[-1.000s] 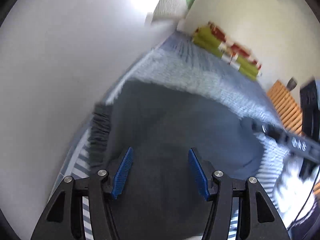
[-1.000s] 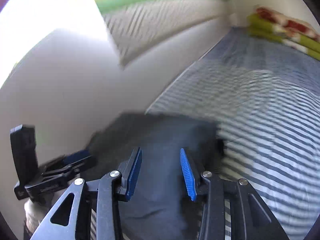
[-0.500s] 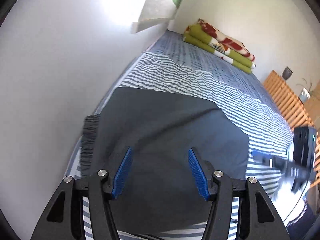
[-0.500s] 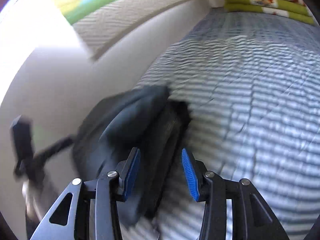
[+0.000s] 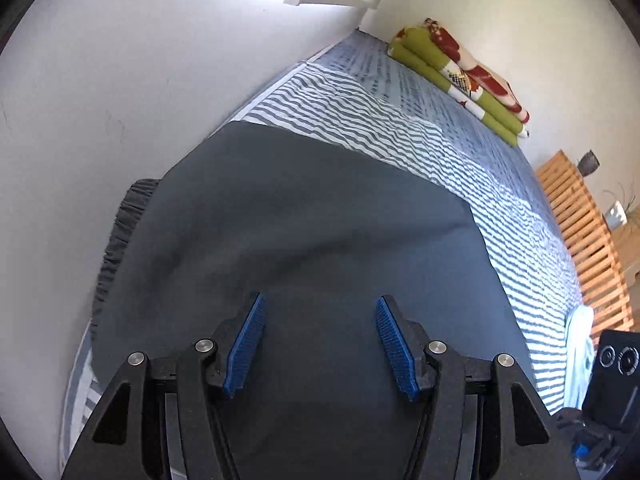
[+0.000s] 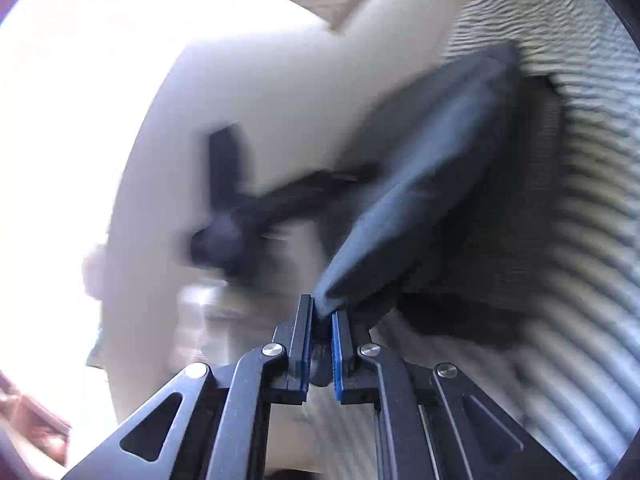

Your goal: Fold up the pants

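Note:
Dark grey pants lie folded flat on a striped bed sheet, with the gathered waistband at the left by the wall. My left gripper hovers open over the near part of the cloth, nothing between its blue pads. In the blurred right wrist view, my right gripper is shut on a corner of the pants, and the cloth lifts away from the sheet. The left gripper shows there as a dark blur at the left.
A white wall runs along the bed's left side. A folded green and red blanket lies at the far end. A wooden slatted frame stands at the right, with black gear at the lower right.
My right gripper was open over the pants and has shut on a corner of them, lifting it. The left gripper stayed open while its view swung and steadied over the cloth.

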Motion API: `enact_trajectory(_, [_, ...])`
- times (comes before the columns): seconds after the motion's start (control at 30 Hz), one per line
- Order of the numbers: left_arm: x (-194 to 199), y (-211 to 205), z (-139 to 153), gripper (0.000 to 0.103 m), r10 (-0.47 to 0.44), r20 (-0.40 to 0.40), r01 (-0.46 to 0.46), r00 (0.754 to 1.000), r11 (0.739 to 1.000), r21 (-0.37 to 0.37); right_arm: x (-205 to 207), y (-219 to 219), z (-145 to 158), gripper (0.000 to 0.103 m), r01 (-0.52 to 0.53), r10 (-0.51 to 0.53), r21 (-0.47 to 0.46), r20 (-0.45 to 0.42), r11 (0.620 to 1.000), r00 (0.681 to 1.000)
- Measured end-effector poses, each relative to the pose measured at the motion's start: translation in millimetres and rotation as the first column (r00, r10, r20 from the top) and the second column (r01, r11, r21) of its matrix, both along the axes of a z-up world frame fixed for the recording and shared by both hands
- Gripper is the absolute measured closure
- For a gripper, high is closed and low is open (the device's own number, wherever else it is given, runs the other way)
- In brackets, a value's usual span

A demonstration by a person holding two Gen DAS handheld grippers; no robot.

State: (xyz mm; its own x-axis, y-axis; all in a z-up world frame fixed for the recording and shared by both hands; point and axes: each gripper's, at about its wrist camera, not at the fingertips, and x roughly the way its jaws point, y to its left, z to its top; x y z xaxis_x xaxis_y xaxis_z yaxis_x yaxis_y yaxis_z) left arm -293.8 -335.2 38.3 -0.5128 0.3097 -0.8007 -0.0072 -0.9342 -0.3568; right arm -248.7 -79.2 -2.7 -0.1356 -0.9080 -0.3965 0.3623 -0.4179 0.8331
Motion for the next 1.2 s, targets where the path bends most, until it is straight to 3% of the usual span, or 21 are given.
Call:
enact_trajectory(0.07, [1, 4, -3, 0.042, -0.012, 0.008, 0.012, 1.0, 1.0, 0.017, 1, -8, 3, 0.088, 0.042, -0.027, 0.208, -0.075, 0.977, 0.997])
enact_trajectory(0.13, [6, 12, 0, 0.042, -0.047, -0.007, 0.046, 0.999, 0.999, -0.01, -1, -1, -6, 0.086, 0.037, -0.015, 0.314, -0.073, 0.949, 0.997])
enact_trajectory(0.23, [20, 26, 2, 0.042, -0.104, -0.035, 0.102, 0.994, 0.994, -0.033, -9, 35, -1, 0.083, 0.135, -0.1, 0.339, -0.118, 0.931, 0.988])
enact_trajectory(0.27, [22, 31, 0, 0.042, -0.12, -0.038, 0.119, 0.992, 0.992, -0.041, -16, 44, 4, 0.074, 0.181, -0.142, 0.335, -0.14, 0.925, 0.98])
enact_trajectory(0.3, [25, 36, 0, 0.042, -0.138, -0.041, 0.136, 0.99, 0.99, -0.045, -28, 52, 12, 0.058, 0.256, -0.207, 0.348, -0.171, 0.902, 0.963])
enact_trajectory(0.37, [28, 49, -1, 0.042, -0.172, -0.045, 0.17, 0.984, 0.984, -0.051, -58, 60, 17, 0.044, 0.33, -0.282, 0.356, -0.183, 0.874, 0.942])
enact_trajectory(0.47, [34, 56, -2, 0.042, -0.196, -0.054, 0.195, 0.979, 0.98, -0.027, -96, 53, 15, 0.044, 0.408, -0.365, 0.405, -0.182, 0.819, 0.913])
enact_trajectory(0.63, [44, 62, -7, 0.042, -0.224, -0.068, 0.225, 0.972, 0.974, 0.003, -140, 35, -2, 0.049, 0.399, -0.392, 0.466, -0.117, 0.79, 0.913])
enact_trajectory(0.67, [45, 63, -7, 0.042, -0.23, -0.072, 0.231, 0.97, 0.973, 0.0, -145, 31, -7, 0.063, 0.396, -0.394, 0.466, -0.106, 0.792, 0.913])
enact_trajectory(0.7, [46, 64, -6, 0.042, -0.23, -0.076, 0.231, 0.97, 0.973, -0.002, -149, 29, -11, 0.088, 0.38, -0.384, 0.457, -0.089, 0.804, 0.919])
enact_trajectory(0.73, [47, 66, -6, 0.042, -0.236, -0.081, 0.237, 0.968, 0.972, -0.001, -154, 28, -12, 0.093, 0.381, -0.385, 0.464, -0.091, 0.8, 0.919])
enact_trajectory(0.8, [47, 70, -4, 0.042, -0.245, -0.096, 0.245, 0.965, 0.969, -0.012, -155, 21, 1, 0.096, 0.397, -0.368, 0.461, -0.155, 0.794, 0.917])
enact_trajectory(0.9, [52, 77, -2, 0.042, -0.284, -0.118, 0.286, 0.951, 0.958, -0.007, -144, 10, 34, 0.096, 0.426, -0.296, 0.463, -0.329, 0.777, 0.897])
enact_trajectory(0.97, [49, 87, -11, 0.042, -0.302, -0.097, 0.301, 0.948, 0.953, -0.029, -154, 4, 38, 0.096, 0.475, -0.284, 0.511, -0.409, 0.716, 0.867])
enact_trajectory(1.0, [47, 91, -19, 0.042, -0.305, -0.079, 0.304, 0.949, 0.952, -0.019, -163, 1, 30, 0.096, 0.501, -0.293, 0.562, -0.422, 0.658, 0.858])
enact_trajectory(1.03, [48, 93, -21, 0.042, -0.308, -0.073, 0.307, 0.948, 0.951, -0.025, -174, -2, 13, 0.096, 0.519, -0.311, 0.639, -0.417, 0.568, 0.854])
enact_trajectory(1.07, [48, 96, -23, 0.042, -0.313, -0.069, 0.311, 0.947, 0.95, -0.039, -181, -3, 0, 0.095, 0.508, -0.309, 0.687, -0.404, 0.52, 0.861])
enact_trajectory(1.1, [50, 97, -21, 0.042, -0.311, -0.074, 0.308, 0.948, 0.95, -0.045, -187, -1, -12, 0.094, 0.47, -0.304, 0.722, -0.361, 0.507, 0.882])
enact_trajectory(1.17, [57, 93, -12, 0.042, -0.316, -0.084, 0.314, 0.945, 0.949, -0.04, -183, 16, -14, 0.093, 0.487, -0.363, 0.684, -0.332, 0.543, 0.871])
enact_trajectory(1.2, [62, 89, -7, 0.041, -0.313, -0.096, 0.31, 0.945, 0.95, -0.045, -176, 31, -10, 0.086, 0.495, -0.402, 0.631, -0.298, 0.597, 0.866])
